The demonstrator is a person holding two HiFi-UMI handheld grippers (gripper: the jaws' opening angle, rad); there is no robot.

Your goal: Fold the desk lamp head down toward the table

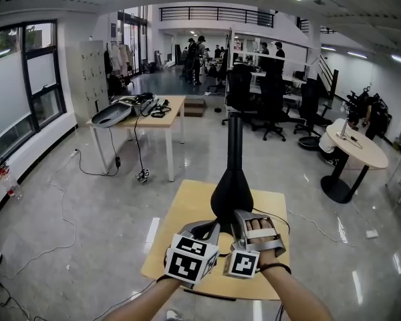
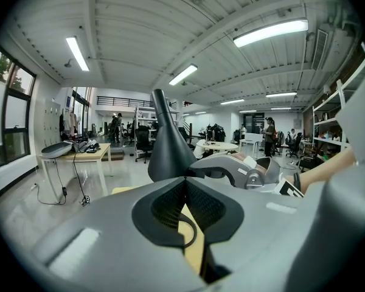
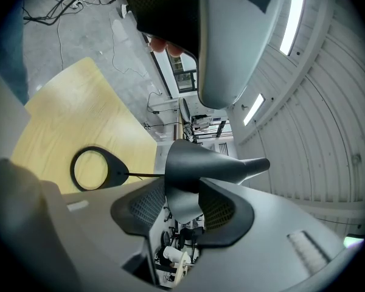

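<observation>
black cone-bodied desk lamp (image 1: 232, 186): upright on pale yellow wooden table (image 1: 187, 202); ring head (image 3: 90, 168) low, near left. right gripper (image 3: 184, 207) jaws wide apart round cone, unclamped; left gripper (image 2: 184, 190) together, empty. fold seemingly done; next: withdraw without tipping.

One desk lamp (image 1: 232, 186); two grippers: left gripper (image 2: 184, 187), right gripper (image 3: 184, 202).

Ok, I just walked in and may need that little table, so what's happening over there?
A person is working on a black desk lamp on the small wooden table, with a hand-held gripper in each hand. The right gripper has its tongs wide open around the lamp's cone-shaped body. The left gripper sits beside it, tongs shut and empty. The lamp's stem stands upright, so nothing is folded down yet.
</observation>
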